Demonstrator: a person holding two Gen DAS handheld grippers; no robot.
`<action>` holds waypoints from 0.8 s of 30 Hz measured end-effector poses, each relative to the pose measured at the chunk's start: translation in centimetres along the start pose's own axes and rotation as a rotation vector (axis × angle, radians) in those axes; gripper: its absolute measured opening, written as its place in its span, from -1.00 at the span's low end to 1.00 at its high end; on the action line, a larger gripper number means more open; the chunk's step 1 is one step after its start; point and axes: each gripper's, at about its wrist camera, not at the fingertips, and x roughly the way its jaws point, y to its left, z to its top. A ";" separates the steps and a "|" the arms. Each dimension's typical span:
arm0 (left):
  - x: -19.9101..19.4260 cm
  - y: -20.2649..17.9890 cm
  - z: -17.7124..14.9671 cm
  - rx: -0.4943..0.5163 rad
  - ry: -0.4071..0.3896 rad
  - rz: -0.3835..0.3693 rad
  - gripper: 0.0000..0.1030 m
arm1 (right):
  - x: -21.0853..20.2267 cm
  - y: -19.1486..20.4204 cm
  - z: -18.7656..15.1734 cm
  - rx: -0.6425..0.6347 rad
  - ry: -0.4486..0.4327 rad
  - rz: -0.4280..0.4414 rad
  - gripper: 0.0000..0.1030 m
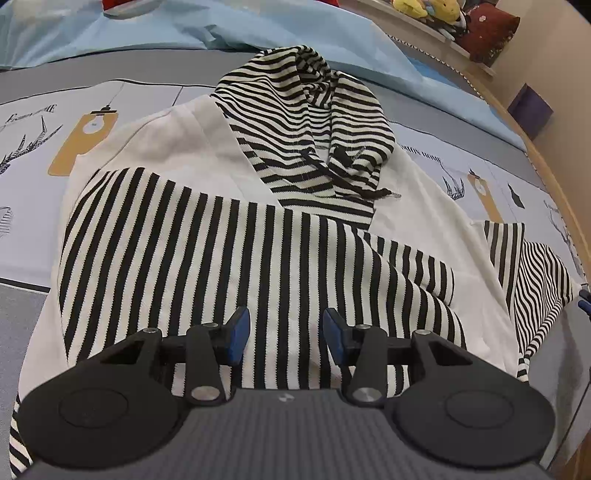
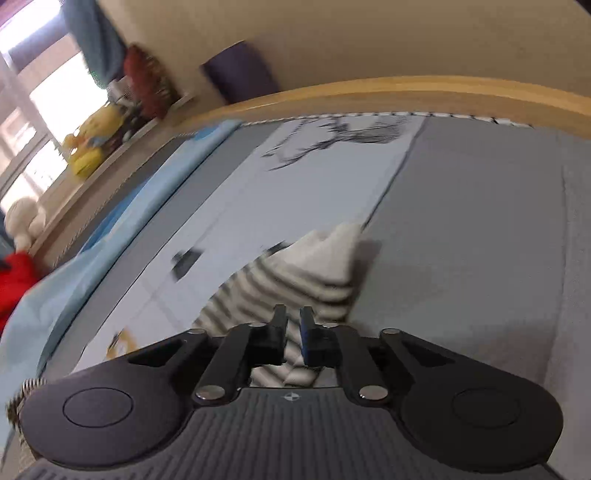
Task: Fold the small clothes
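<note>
While our left gripper (image 1: pixel 286 328) hangs over the hoodie (image 1: pixel 207 173), we judge the fold to be partway: one striped sleeve (image 1: pixel 236 254) already lies across the white body, and the other one (image 1: pixel 532 273) trails toward the bed's right edge. Our jaws stand half apart, blue pads (image 1: pixel 240 334) clear of the cloth, nothing between them. The folded sleeve lies directly under and ahead of the fingertips; the striped hood (image 1: pixel 314 122) lies beyond it, toward the light blue blanket (image 1: pixel 110 33) at the bed's far side. The whole garment rests on the printed bedsheet (image 1: pixel 33 177), about mid-bed. Our left hand's next job, we think, is to pin or smooth this layer so it does not slide

From the right wrist view, blurred by motion, our right gripper (image 2: pixel 293 334) has its jaws narrow and closed on striped cloth (image 2: pixel 295 280), which rises in a peak just ahead of the pads. We take it for the other sleeve, lifted off the grey sheet (image 2: pixel 480 221), with the wooden bed rail (image 2: pixel 406 92) well beyond. The next move calls for carrying it across onto the body, keeping the grip firm, then laying it flat over the first sleeve before letting go
</note>
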 end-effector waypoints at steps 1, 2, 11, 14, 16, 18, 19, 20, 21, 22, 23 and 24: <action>0.1 0.0 -0.1 0.003 0.003 0.000 -0.06 | 0.6 -0.6 0.3 0.008 -0.001 0.000 -0.51; 0.2 0.0 -0.1 0.007 0.006 0.001 -0.06 | 1.1 -1.1 0.5 0.012 0.000 -0.007 -0.33; 0.7 -0.1 -0.2 0.008 0.016 -0.002 -0.06 | 6.2 -2.0 0.4 0.006 0.044 0.028 -0.20; 0.5 0.1 -0.1 -0.001 0.012 -0.006 -0.06 | 6.2 -1.8 0.2 -0.020 0.029 0.020 -0.74; 0.3 0.3 0.2 -0.015 0.008 -0.010 -0.06 | 5.4 -1.2 0.4 -0.027 0.008 0.028 -0.79; 0.0 0.6 0.3 -0.028 0.002 -0.014 -0.06 | 3.7 -0.1 1.1 -0.032 -0.029 0.060 -0.82; -0.3 0.7 0.4 -0.037 -0.002 -0.016 -0.06 | 2.4 0.8 1.5 -0.031 -0.046 0.081 -0.83; -0.5 0.9 0.5 -0.044 -0.006 -0.019 -0.06 | 1.1 1.6 1.9 -0.034 -0.058 0.097 -0.83; -0.7 1.1 0.6 -0.052 -0.008 -0.022 -0.06 | -0.4 2.7 2.1 -0.039 -0.072 0.112 -0.83; -0.9 1.3 0.7 -0.060 -0.012 -0.024 -0.06 | -2.0 3.7 2.2 -0.041 -0.089 0.130 -0.83; -1.2 1.5 0.8 -0.068 -0.014 -0.026 -0.06 | -3.9 4.9 2.2 -0.042 -0.106 0.151 -0.83; -1.4 1.7 0.9 -0.074 -0.016 -0.028 -0.06 | -5.6 6.0 2.1 -0.038 -0.115 0.165 -0.83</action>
